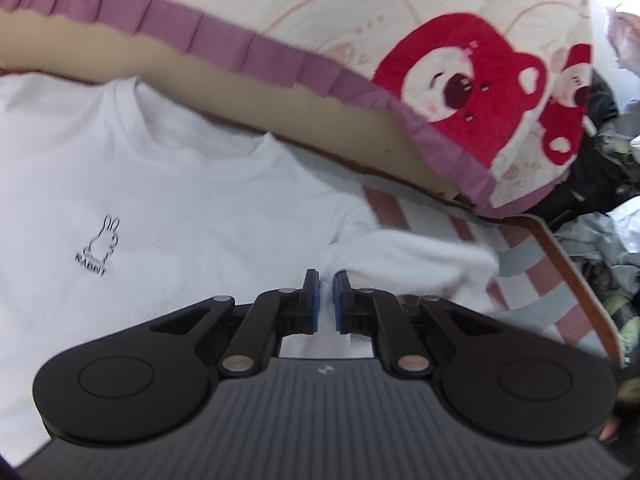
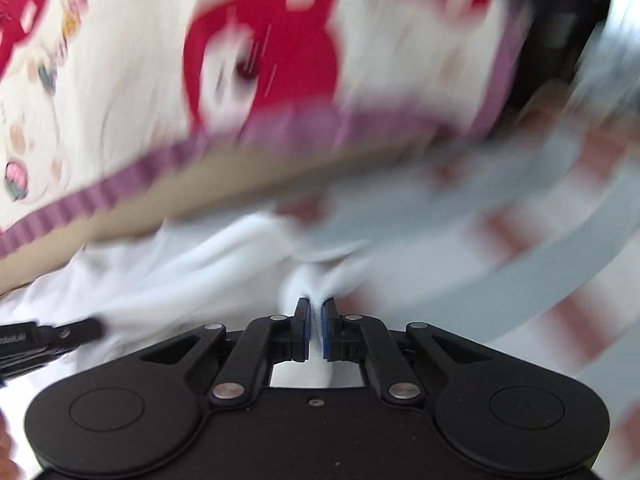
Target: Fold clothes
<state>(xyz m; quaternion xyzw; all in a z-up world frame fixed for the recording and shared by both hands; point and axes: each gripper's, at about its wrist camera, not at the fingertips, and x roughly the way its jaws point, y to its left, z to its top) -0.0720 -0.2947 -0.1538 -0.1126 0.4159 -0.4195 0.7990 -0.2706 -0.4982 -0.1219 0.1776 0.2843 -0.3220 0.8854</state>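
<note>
So my left gripper (image 1: 327,280) has its jaws pinched nearly shut on a bunch of white fabric, the sleeve end of the white t-shirt (image 1: 168,200). The shirt is lying flat, front up, on a striped sheet (image 1: 520,280) with pink, white and grey bands, collar towards the far side. It has a little black rabbit logo (image 1: 100,246) on the chest. My right gripper (image 2: 316,308) is the same deal: jaws squeezed almost together with a fold of the same white t-shirt (image 2: 180,272) caught between the blue pads, cloth puckering up just past the tips. That view is pretty smeary, so details are mushy. Just beyond the shirt there's a fluffy cream blanket (image 1: 360,8) with red bear faces and a purple ruffled edge, sitting over a tan layer. In the right view, my left gripper pokes in at the left edge, over the shirt.
</note>
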